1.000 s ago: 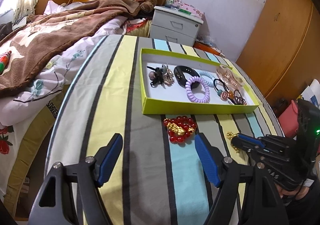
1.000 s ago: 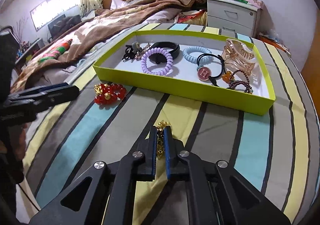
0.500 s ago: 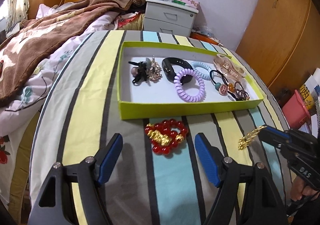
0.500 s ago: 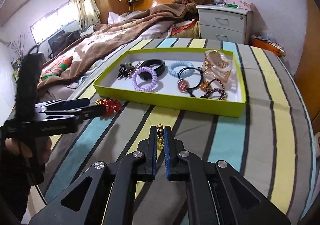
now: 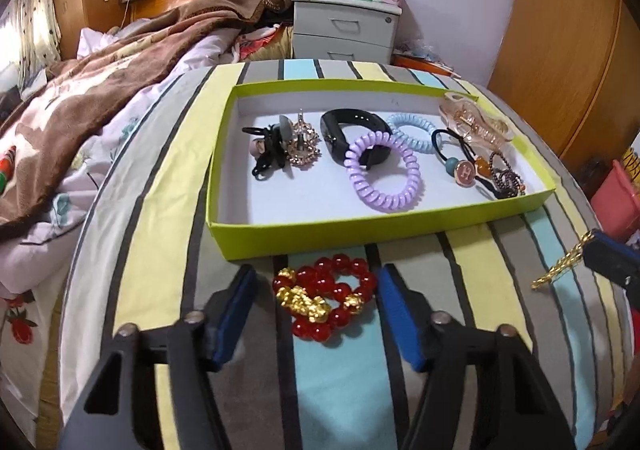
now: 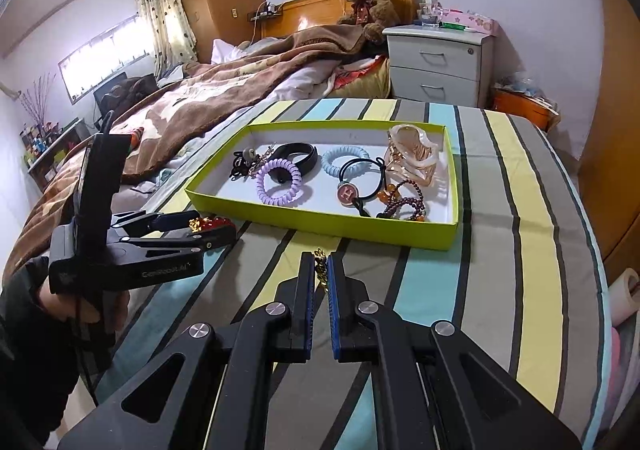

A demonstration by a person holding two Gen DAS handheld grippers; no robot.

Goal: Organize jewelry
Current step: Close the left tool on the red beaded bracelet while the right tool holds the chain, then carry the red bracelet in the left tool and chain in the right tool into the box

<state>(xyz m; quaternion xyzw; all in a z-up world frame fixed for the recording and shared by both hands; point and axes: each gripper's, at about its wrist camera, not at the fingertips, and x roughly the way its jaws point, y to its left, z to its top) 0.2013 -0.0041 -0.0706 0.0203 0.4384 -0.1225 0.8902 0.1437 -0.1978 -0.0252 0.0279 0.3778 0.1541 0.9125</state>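
Left gripper [image 5: 316, 314]: jaws spread wide, straddling the red bead bracelet [image 5: 326, 300] on the striped cloth [image 5: 160, 210], one blue pad either side, not closed on it. In the right wrist view the bracelet sits between that gripper's tips at about 9 o'clock from the tray's near-left corner.

Tray [image 5: 360, 232], left to right: black hair tie with a crystal clip [image 5: 306, 144], black band [image 5: 348, 130], purple coil tie [image 5: 384, 172], blue coil tie [image 5: 412, 130], black tie with a round pink charm [image 5: 464, 172], dark bead bracelet [image 5: 506, 180], clear claw clip [image 5: 476, 122] at roughly 2 o'clock. All of these are inside the walls, so that part looks done.

Right gripper [image 6: 320, 274]: jaws pressed together, pinching a gold chain [image 6: 320, 268], lifted off the cloth, short of the tray's near wall at 6 o'clock from it.

Estimate: two items left. Chain is in hand and needs carrying over the wall; red bracelet is not yet gripped.
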